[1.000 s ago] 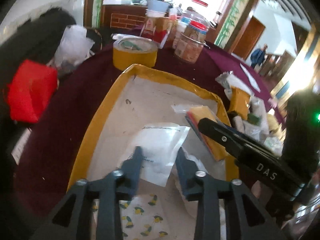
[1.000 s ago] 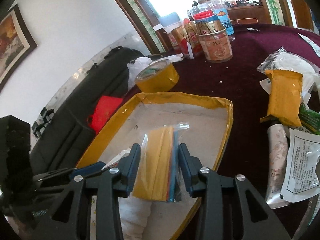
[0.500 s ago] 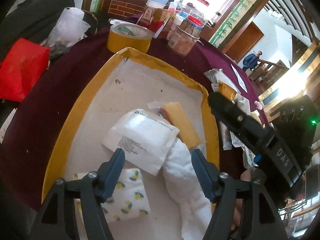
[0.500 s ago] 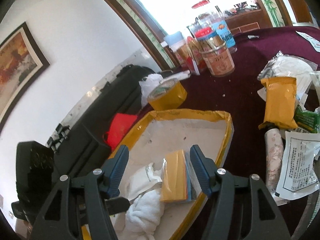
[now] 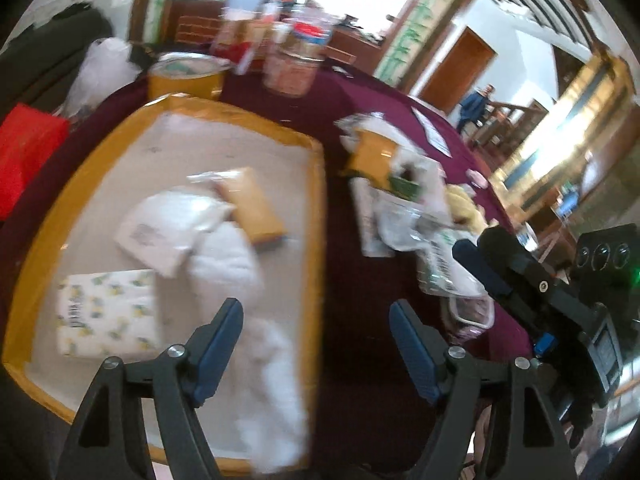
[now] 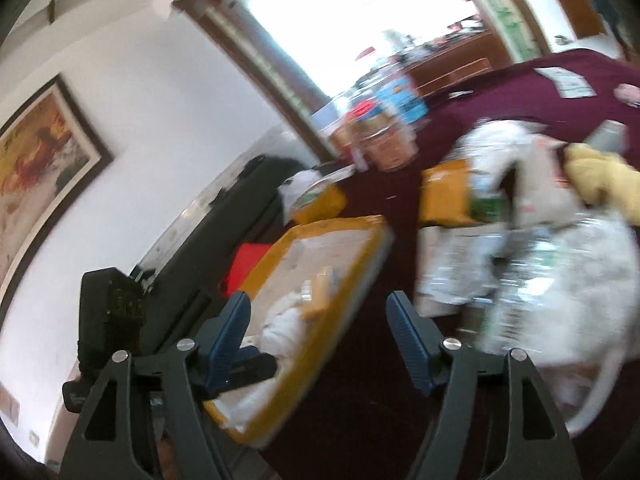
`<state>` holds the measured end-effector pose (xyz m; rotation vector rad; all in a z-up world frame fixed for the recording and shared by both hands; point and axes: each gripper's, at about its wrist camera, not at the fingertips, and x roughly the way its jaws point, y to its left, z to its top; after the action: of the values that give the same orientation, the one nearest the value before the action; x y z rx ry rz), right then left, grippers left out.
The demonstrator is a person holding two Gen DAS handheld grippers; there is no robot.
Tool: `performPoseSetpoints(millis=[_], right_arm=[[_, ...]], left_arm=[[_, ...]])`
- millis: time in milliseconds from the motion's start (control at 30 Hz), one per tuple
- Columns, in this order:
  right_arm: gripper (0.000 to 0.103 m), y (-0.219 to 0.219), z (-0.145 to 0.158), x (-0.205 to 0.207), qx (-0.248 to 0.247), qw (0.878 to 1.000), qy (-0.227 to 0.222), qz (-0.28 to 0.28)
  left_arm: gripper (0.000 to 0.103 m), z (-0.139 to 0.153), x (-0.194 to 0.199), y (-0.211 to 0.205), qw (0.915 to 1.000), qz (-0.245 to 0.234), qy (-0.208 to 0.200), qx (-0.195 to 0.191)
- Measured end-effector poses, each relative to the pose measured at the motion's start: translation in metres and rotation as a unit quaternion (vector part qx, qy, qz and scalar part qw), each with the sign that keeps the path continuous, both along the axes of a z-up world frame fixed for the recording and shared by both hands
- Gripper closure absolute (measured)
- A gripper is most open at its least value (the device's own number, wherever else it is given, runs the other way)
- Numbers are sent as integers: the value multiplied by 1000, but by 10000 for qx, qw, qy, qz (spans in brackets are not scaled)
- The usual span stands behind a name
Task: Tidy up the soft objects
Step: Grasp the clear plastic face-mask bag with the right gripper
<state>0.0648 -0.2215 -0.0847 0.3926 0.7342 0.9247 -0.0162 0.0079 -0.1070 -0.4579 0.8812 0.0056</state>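
A yellow-rimmed tray (image 5: 318, 216) on the maroon table holds a white packet (image 5: 168, 228), a yellow sponge pack (image 5: 252, 204), a white towel (image 5: 228, 264) and a lemon-print tissue pack (image 5: 104, 312). My left gripper (image 5: 316, 320) hovers over the tray's right rim, its jaws opening with nothing between them. My right gripper (image 6: 318, 308) hangs above the table just right of the tray (image 6: 360, 256), jaws also opening and empty. It shows at the right of the left wrist view (image 5: 480, 248). The views are motion-blurred.
A heap of loose packets (image 5: 400, 208) and a yellow cloth (image 6: 600, 176) lie right of the tray. A tape roll (image 5: 184, 78) and jars (image 5: 296, 64) stand behind it. A red bag (image 5: 28, 152) and dark bags sit off the table's left edge.
The right gripper let go of the yellow sponge pack in the tray and swung right. The left gripper opened and pulled back to the right, away from the white packet.
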Motion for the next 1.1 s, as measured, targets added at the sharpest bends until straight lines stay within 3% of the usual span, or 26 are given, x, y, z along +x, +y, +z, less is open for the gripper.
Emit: performPoseSetpoints(millis=[133,367,600,667,800,1000,1033,1100], right_arm=[[31,-46,0,7,-137,9985,-42,-522],[31,-109,-6,39,-454,9867,193,-1547],[33,-111,-48,91,-631,9823,1095,-1380],[45,-108,-54,98,-466,9824,1257,-1298],[54,-96,-42,92,-380,9877,1025,-1122],[59,-75,-32,88,-472,9930,769,-758],[63,-72,-35,89,-517,9928,805,-723],[93,-68,-39,91,-644,9921,816,-703]], left_arm=[[17,5,8,-26,9996,-255,-33,82],[16,6,16,-48,9988,-446,47,189],[16,1,20,-56,9985,-495,123,210],[16,0,21,-57,9985,-490,153,192],[16,0,20,-58,9983,-520,170,211],[16,-4,26,-56,9984,-496,223,127],[16,-4,27,-56,9984,-498,222,127],[16,-5,29,-57,9985,-479,230,90]])
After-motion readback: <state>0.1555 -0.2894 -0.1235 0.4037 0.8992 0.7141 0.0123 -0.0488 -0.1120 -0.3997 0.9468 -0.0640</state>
